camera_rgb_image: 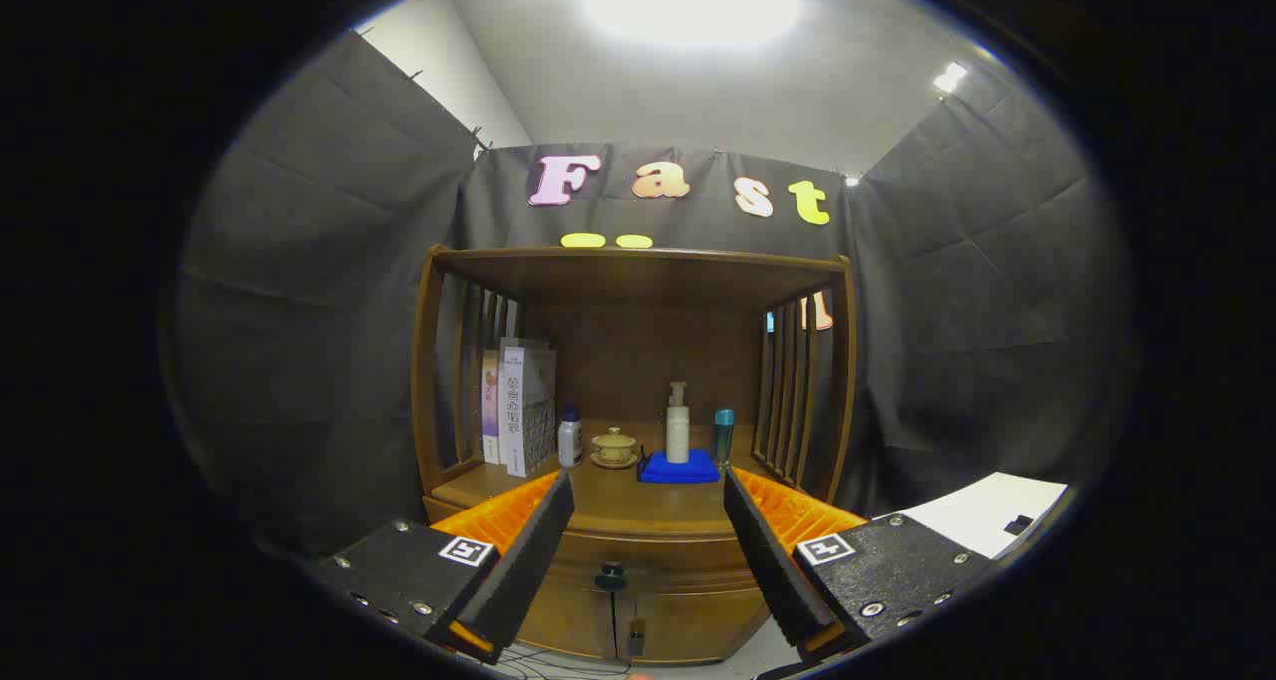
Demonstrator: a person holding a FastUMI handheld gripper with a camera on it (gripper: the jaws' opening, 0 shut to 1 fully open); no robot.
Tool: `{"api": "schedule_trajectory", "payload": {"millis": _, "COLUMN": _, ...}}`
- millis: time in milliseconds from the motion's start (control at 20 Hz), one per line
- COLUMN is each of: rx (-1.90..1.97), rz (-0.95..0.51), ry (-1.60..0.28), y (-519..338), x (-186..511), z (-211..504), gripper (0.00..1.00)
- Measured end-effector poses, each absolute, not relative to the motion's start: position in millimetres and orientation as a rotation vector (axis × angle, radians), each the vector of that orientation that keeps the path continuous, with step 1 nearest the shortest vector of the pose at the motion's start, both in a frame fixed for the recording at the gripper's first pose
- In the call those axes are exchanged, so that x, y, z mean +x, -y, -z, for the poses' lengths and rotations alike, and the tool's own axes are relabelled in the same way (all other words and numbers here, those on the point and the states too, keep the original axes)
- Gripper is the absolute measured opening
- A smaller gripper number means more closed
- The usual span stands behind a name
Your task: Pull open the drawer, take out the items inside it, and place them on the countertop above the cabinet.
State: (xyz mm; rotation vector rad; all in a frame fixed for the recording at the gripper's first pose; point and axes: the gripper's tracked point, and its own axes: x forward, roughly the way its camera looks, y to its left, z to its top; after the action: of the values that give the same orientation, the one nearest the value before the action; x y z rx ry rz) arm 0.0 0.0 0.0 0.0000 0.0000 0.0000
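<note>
Closed wooden drawer (638, 550), dark knob, beyond spread fingers (538, 540).

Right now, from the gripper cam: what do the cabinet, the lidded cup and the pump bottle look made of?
Cabinet: looks like brown wood with a smooth, slightly glossy finish; the slatted sides suggest wood too.
Lidded cup: likely glazed ceramic, pale yellowish, on a matching saucer.
Pump bottle: probably plastic, matte off-white; too small to be sure.
The gripper is open, with the drawer knob ahead between its fingers.

Brown wooden cabinet (638, 520), blue cloth (679, 468), teal bottle (723, 436).
</note>
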Motion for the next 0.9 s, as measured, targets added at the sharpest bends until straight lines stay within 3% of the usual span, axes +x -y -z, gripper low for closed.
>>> {"api": "schedule_trajectory", "payload": {"millis": 900, "rx": -0.003, "rz": 0.028, "ry": -0.041, "y": 27.4, "x": 11.0, "z": 27.2, "gripper": 0.94}}
